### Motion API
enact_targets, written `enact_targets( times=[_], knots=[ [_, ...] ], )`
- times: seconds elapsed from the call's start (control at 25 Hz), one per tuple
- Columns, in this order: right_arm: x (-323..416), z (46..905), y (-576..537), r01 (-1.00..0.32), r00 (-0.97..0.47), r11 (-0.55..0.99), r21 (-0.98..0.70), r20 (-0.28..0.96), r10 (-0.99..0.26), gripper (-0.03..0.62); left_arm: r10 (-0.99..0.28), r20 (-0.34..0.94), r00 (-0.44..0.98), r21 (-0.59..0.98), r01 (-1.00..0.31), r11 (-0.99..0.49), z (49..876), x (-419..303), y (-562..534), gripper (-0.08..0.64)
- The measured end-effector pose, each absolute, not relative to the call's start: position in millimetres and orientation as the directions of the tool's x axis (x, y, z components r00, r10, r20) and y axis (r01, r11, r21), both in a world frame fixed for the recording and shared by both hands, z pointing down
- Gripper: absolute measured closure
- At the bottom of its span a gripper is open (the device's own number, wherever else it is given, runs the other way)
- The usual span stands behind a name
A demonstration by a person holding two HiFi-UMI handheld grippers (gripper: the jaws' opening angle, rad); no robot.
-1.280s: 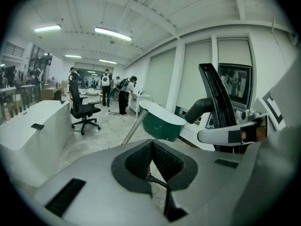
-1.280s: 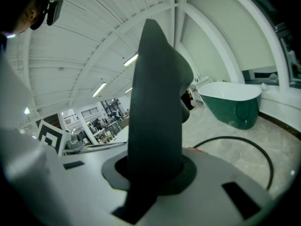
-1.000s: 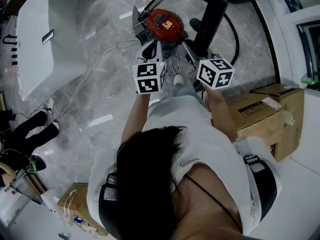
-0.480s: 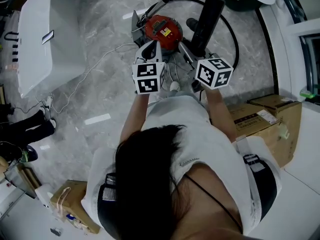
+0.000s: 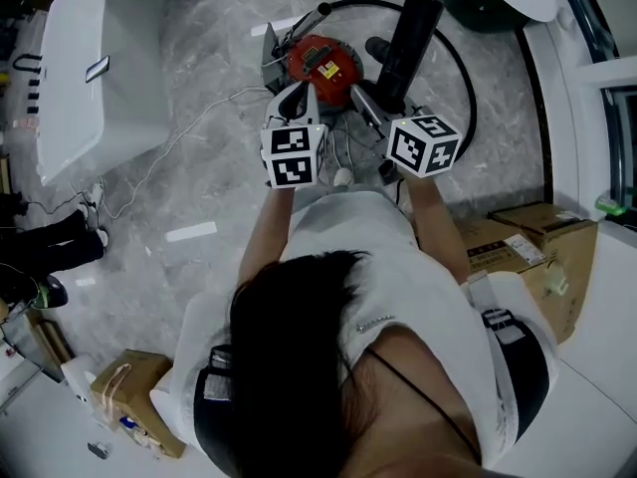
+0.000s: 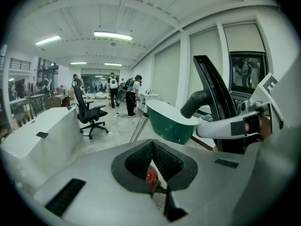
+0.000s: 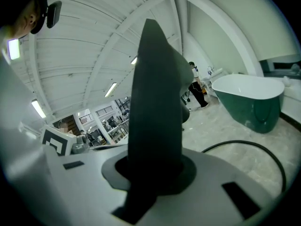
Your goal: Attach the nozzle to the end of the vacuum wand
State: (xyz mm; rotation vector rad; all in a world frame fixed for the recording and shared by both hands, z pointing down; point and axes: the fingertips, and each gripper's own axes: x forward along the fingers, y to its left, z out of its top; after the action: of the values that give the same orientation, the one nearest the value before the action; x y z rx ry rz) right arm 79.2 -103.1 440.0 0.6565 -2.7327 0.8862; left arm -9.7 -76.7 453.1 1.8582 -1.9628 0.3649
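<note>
The right gripper (image 7: pixel 153 171) is clenched on the black nozzle (image 7: pixel 157 102), which stands up from between its jaws and reaches well beyond them. The left gripper (image 6: pixel 151 147) is closed, pads pressed together with nothing between them. Through the gap below its pads shows the red vacuum body (image 6: pixel 150 175), just ahead. Between the two grippers lies the grey wand (image 5: pixel 364 109), close beside the right gripper. A black hose (image 7: pixel 244 142) curves past the nozzle, and a green tub (image 7: pixel 254 109) stands further out. A white bench (image 5: pixel 90 78) lies off the left gripper's left side.
</note>
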Motion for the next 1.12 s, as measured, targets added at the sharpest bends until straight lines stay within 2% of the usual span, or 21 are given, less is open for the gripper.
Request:
enact_targets(
  times=[0.48, 0.8, 1.12],
  knots=[
    [70, 435, -100, -0.389, -0.918, 0.768, -0.508, 0.283, -0.277, 0.523, -0.892, 0.436, -0.123, 0.020, -0.989, 0.147, 442, -31, -78, 0.557],
    [66, 436, -105, -0.378, -0.925, 0.749, -0.544, 0.253, -0.283, 0.523, -0.916, 0.391, -0.097, 0.026, -0.993, 0.116, 438, -36, -89, 0.557],
    [50, 440, -120, -0.397, -0.917, 0.731, -0.555, 0.259, -0.302, 0.523, -0.915, 0.402, -0.027, 0.023, -0.999, 0.040, 449, -49, -113, 0.557]
  ],
)
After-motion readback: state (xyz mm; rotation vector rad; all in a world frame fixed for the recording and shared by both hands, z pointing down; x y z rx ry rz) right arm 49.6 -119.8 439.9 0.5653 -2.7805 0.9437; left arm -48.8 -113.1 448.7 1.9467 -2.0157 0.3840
